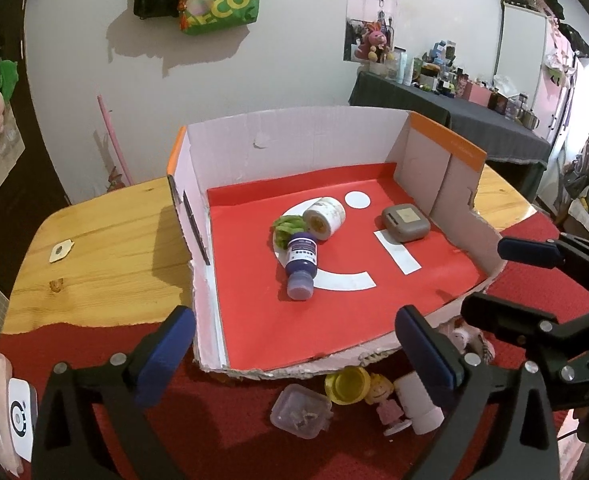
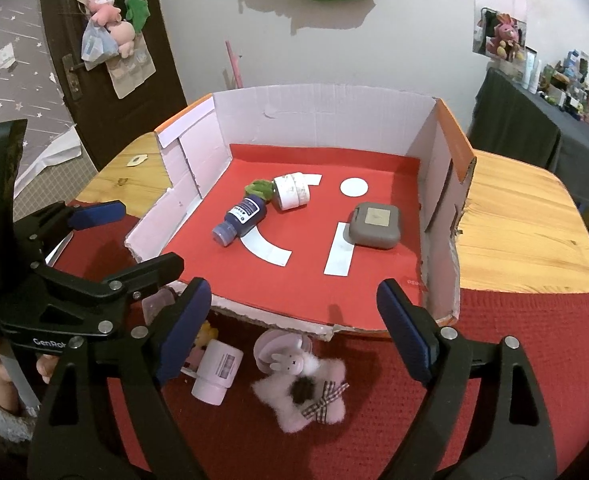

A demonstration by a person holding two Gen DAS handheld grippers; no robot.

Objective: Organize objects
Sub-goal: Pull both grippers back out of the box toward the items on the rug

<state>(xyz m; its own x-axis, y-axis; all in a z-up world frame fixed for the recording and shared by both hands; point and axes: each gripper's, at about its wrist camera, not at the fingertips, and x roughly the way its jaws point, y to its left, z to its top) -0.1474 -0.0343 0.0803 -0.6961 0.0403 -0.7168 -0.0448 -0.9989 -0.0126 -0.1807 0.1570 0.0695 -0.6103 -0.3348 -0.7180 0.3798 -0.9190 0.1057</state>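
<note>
Cardboard, white inside with orange edges and a torn-down front wall, formed the shallow open box (image 1: 294,148) that stood on the wooden table (image 1: 106,220); its floor was lined in red paper with white cut-out shapes. Inside lay four things. A dark blue plastic bottle with a white label (image 1: 302,266) rested on its side near the middle, cap toward the torn front. Touching its base were a small green leafy bundle (image 1: 288,230) and a roll of white tape (image 1: 324,216), also on its side. Well apart, toward the right wall, sat a grey rounded-square case (image 1: 405,223), lid up.

In front of the box, on the red textured cloth (image 2: 494,360), the unsorted things clustered: a clear lidded plastic container (image 1: 300,412), a yellow round cup (image 1: 348,384), a small doll figure in a pink dress (image 1: 386,404), a white cylindrical pill bottle (image 2: 216,372) lying down, and a fluffy pink star-shaped plush with a bunny face and checked bow (image 2: 302,392), leaning against a pale pink round lidded case (image 2: 272,346).

The left gripper (image 1: 294,356) hung above the box's near-left corner, its blue-padded fingers spread wide and holding nothing. The right gripper (image 2: 294,328) hovered over the front edge above the plush, fingers likewise wide and bare.
</note>
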